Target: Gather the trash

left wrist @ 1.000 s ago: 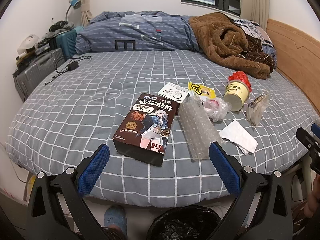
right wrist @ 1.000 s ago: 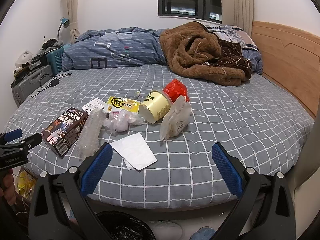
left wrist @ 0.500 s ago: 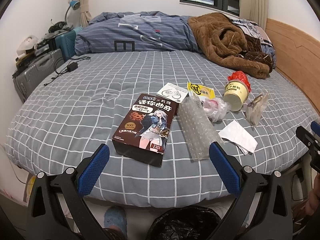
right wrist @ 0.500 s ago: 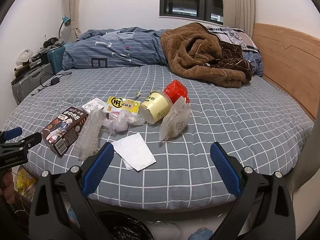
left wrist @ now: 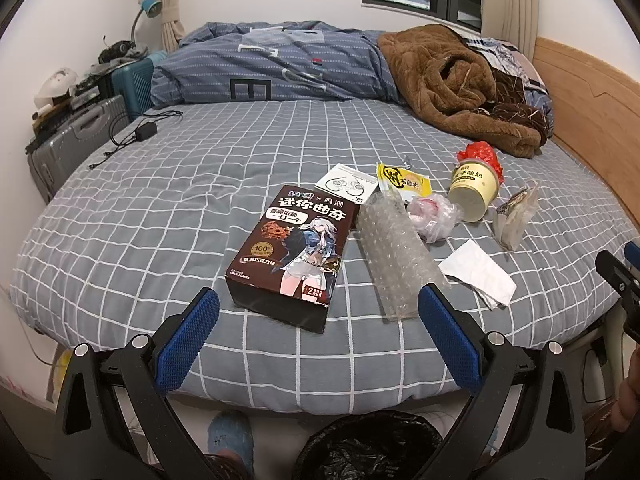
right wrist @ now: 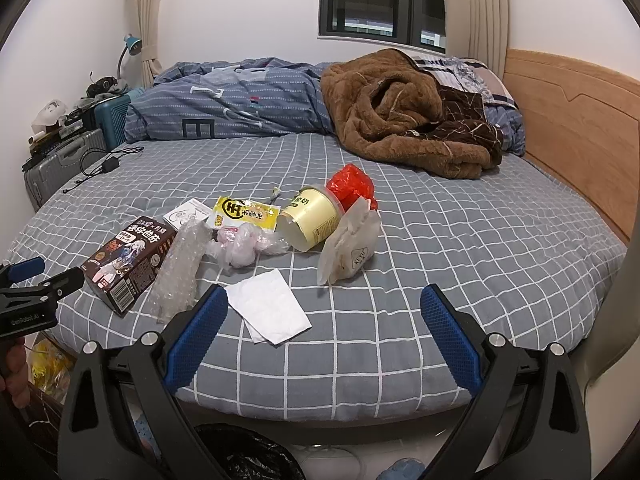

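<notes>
We see a grey bed sheet (left wrist: 160, 220) with a white grid. The cookie box (left wrist: 292, 248) is dark brown, the cup (right wrist: 312, 220) pale yellow.

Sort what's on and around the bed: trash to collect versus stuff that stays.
Trash: cookie box, bubble wrap, tissue, yellow packet, cup, red wrapper, clear bag, pink bag, leaflet.

Stays: brown blanket, duvet, charger, suitcases, lamp.
</notes>
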Motion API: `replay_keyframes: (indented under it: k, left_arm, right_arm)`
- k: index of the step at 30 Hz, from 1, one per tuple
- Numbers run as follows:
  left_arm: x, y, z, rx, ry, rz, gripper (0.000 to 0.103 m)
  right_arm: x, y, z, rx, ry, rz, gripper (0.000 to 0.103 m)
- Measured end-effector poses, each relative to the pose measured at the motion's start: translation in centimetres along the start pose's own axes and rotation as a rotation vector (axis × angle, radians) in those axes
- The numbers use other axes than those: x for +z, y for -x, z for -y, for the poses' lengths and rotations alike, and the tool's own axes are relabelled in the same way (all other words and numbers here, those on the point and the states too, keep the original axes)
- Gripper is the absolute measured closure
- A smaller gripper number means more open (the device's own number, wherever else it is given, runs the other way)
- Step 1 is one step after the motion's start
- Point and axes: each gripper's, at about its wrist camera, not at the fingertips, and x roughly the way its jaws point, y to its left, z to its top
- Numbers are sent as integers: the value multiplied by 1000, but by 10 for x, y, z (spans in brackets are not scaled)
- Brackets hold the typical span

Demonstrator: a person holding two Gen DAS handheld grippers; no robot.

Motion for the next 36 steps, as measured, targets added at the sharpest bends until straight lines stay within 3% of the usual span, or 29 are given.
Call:
replay_keyframes:
  k: [14,18,27,31,36]
  left_arm:
    - [-1,-1,0,1,-2,-3,5]
    - [-2,-15,-1,-3,-10,-40,5]
    - [2,-63,-18,23,-28,-127,6]
    - [3,-89,-29,-7,-5,-188,6]
    - [10,-104,-30,16,-35,-196,6]
  right_arm:
    - [0,0,1,1,-3,-2,10]
    - [0,-8,-3,0,8,-18,10]
    - [-12,-58,-26,42,73,-108,10]
    - [-18,-81,-33,65,71,-156,10]
    - [-19,-101,-38,84,73,-188,14]
